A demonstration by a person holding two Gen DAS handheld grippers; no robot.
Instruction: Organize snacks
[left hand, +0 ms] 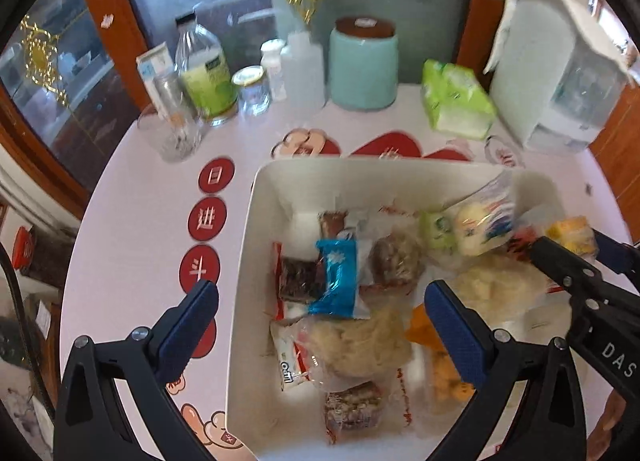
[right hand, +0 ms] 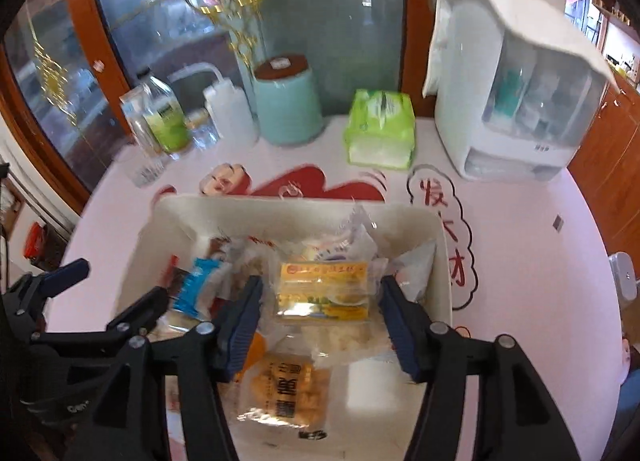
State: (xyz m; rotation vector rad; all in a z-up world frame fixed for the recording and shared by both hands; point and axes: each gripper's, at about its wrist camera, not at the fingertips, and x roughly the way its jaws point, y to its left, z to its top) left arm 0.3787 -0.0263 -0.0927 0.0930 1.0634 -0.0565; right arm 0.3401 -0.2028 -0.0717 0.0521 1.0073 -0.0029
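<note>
Nearest the right-wrist camera, the right gripper [right hand: 320, 321] hangs over the white rectangular plastic bin [right hand: 442, 261] with its jaws wide apart; a clear-wrapped yellow sandwich-cake packet [right hand: 324, 293] lies between the blue pads, and whether either pad touches it cannot be told. Just below it lies an orange-printed bag of golden fried snacks [right hand: 284, 389]. The left gripper [left hand: 320, 325] also stands wide open, one finger outside the bin's left wall over the table, the other over the snacks. Inside the bin [left hand: 256, 245] lies a loose heap of wrapped snacks: one blue foil wafer pack [left hand: 338, 277], two pale fluffy floss cakes, three brown nut-and-grain bars, one green packet; the rest overlap and blur. Beyond, on the white table with red print [left hand: 132, 221], stand a mint ceramic jar with a brown lid [left hand: 362, 69], a green tissue pack [left hand: 456, 101] and a white dispenser [left hand: 556, 73].
</note>
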